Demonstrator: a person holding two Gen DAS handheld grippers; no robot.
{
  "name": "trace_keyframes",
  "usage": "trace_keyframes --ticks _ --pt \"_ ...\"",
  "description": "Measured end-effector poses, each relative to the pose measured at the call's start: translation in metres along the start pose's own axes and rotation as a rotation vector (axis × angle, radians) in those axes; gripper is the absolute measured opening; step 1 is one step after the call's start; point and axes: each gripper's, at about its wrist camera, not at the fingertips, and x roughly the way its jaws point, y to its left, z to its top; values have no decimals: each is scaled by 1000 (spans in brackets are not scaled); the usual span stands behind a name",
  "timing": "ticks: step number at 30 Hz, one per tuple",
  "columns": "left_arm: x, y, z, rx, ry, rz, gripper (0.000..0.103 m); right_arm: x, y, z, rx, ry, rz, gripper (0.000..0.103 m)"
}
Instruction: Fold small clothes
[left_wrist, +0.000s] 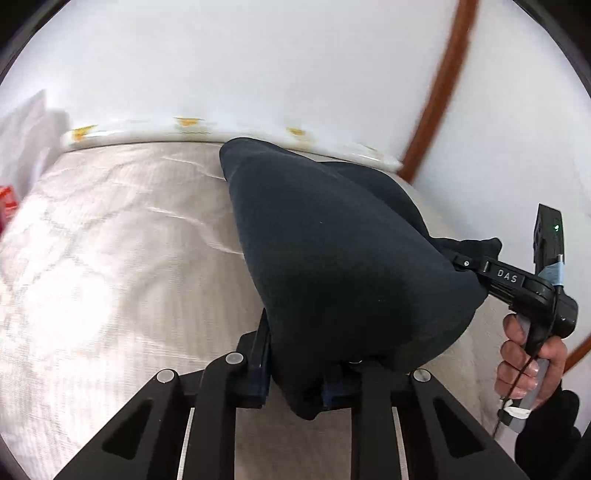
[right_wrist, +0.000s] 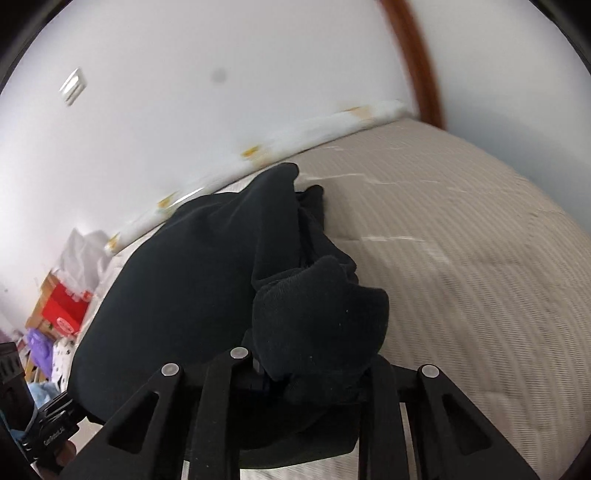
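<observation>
A dark navy garment (left_wrist: 332, 251) hangs lifted over a beige quilted mattress (left_wrist: 110, 258), its far end resting on the bed. At the bottom of the left wrist view my left gripper (left_wrist: 306, 369) is shut on its near edge. At the right, my right gripper (left_wrist: 461, 263) pinches another corner, with a person's hand (left_wrist: 532, 362) on its handle. In the right wrist view the garment (right_wrist: 184, 277) bunches over my right gripper (right_wrist: 314, 373), which is clamped on a thick fold. The left gripper (right_wrist: 59, 417) shows at the lower left, its tips hidden by cloth.
A white bolster with yellow prints (left_wrist: 184, 129) lies along the bed's far edge against a white wall. A brown wooden frame (left_wrist: 443, 85) curves up at the right. Beyond the bed's left side sit a red box (right_wrist: 62, 306) and mixed clutter (right_wrist: 40, 350).
</observation>
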Motion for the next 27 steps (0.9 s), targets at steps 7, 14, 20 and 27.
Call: trace_keyframes --ticks 7,14,20,27 --pt "-23 63 -4 -93 -10 90 19 46 87 0 -100 48 103 21" --pt "-23 59 -19 -79 43 119 23 37 95 -9 -166 75 98 23" --pt "-42 71 -31 -101 63 58 31 10 80 -25 -216 87 80 27" --pt "-93 80 -42 -73 -44 20 37 -29 86 -26 -313 52 47 31"
